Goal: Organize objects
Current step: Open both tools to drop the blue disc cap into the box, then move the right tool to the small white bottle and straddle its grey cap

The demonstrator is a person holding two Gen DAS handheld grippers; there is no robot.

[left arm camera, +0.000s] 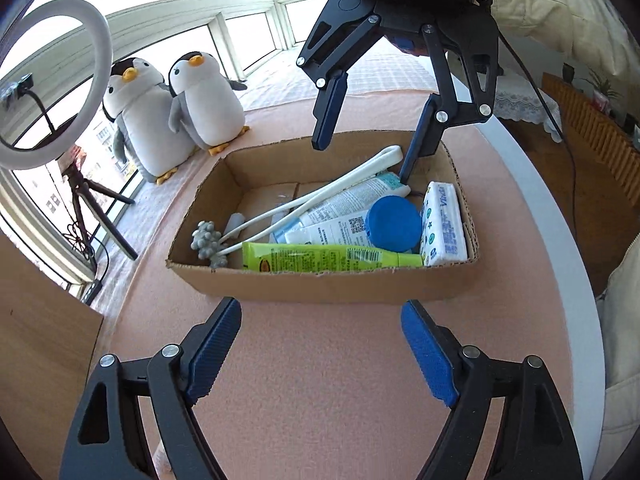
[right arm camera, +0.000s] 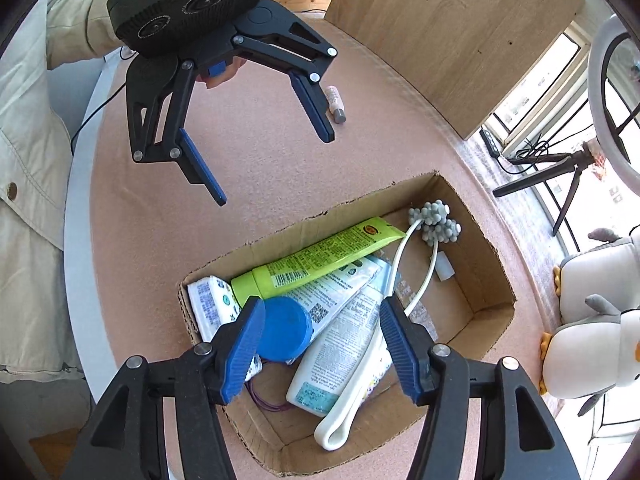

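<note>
The cardboard box [left arm camera: 320, 284] sits on the pink table mat [left arm camera: 320, 380], filled with a green tube [left arm camera: 332, 257], white tubes [right arm camera: 344, 344], a blue-capped jar [left arm camera: 394, 223], a tissue pack [left arm camera: 442, 224] and a white looped massager [right arm camera: 340, 432]. Open mat lies on all sides of the box. A small bottle [right arm camera: 335, 105] lies apart on the mat. The right gripper [right arm camera: 322, 350] hovers above the box, jaws wide, empty. The left gripper [left arm camera: 322, 354] hovers over bare mat just beside the near wall, jaws wide, empty.

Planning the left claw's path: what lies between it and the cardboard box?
Only bare pink mat separates the left claw from the cardboard box, as the left wrist view shows.
</note>
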